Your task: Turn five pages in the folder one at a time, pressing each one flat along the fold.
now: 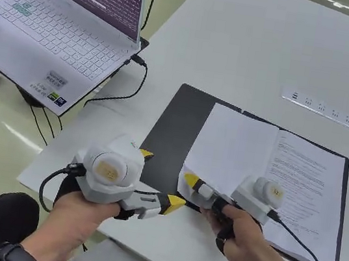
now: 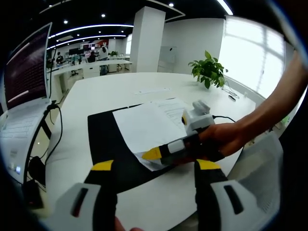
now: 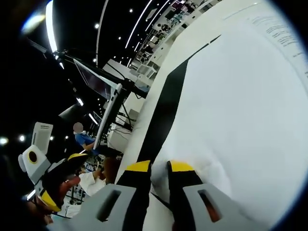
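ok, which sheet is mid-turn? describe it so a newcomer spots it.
On the white table lies an open black folder. Rising from its middle is one white page, its lower corner pinched by the right gripper. Unlike the printed page lying flat beside it, it is lifted and shows a blank side.

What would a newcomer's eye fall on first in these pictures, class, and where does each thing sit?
A white page stands up from the open black folder at the middle of the table, its near corner pinched between the shut jaws of the right gripper. The left gripper hovers beside it with jaws open, over the folder's near left edge. A laptop with a lit screen sits at the far left.
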Demonstrator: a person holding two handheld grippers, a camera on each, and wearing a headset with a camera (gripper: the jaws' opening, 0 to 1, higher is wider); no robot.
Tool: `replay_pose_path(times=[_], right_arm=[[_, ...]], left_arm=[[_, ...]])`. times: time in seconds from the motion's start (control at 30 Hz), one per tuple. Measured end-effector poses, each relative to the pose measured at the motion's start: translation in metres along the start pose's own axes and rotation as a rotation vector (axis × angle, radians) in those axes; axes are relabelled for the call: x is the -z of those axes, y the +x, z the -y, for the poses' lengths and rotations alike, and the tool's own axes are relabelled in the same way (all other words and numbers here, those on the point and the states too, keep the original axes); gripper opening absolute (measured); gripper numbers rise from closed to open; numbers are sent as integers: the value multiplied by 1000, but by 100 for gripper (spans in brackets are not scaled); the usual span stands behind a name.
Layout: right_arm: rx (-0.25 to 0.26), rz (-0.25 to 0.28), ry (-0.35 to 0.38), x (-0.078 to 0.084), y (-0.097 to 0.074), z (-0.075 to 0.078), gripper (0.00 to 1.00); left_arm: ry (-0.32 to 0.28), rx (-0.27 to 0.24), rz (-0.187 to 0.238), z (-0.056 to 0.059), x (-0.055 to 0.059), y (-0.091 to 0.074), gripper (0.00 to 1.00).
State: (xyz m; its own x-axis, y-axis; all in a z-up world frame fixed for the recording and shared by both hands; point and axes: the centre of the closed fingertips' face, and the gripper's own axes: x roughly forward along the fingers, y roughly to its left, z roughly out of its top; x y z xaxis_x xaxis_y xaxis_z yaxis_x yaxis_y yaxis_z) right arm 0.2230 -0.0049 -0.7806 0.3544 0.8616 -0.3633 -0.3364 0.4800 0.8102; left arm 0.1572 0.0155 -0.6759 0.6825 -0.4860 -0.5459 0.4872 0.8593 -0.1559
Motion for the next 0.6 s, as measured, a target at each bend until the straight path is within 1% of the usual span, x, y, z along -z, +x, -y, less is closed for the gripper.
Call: replay_pose_path(times=[0.07, 0.23, 0.33, 0.4, 0.47, 0.53, 0.6], right_arm=[[-1, 1, -8, 2, 0, -1, 17], [-17, 11, 2, 6, -4, -6, 24], [-34, -2, -13, 10, -9, -14, 30], [-61, -16, -43, 12, -14, -21, 37], [-74, -34, -63, 13, -20, -24, 41], [-71, -32, -95, 11, -26, -25, 43], [-71, -9, -105, 4, -35, -25, 43]], left_arm=[[2, 0, -2, 0, 1, 0, 65], [5, 6, -24, 0, 8, 0, 65], [-10, 7, -28, -2, 10, 0, 65], [-26, 5, -24, -4, 9, 0, 64], [-45, 3, -18, -6, 7, 1, 62], [-47, 6, -18, -7, 6, 3, 58], [-44, 10, -23, -7, 6, 5, 57]])
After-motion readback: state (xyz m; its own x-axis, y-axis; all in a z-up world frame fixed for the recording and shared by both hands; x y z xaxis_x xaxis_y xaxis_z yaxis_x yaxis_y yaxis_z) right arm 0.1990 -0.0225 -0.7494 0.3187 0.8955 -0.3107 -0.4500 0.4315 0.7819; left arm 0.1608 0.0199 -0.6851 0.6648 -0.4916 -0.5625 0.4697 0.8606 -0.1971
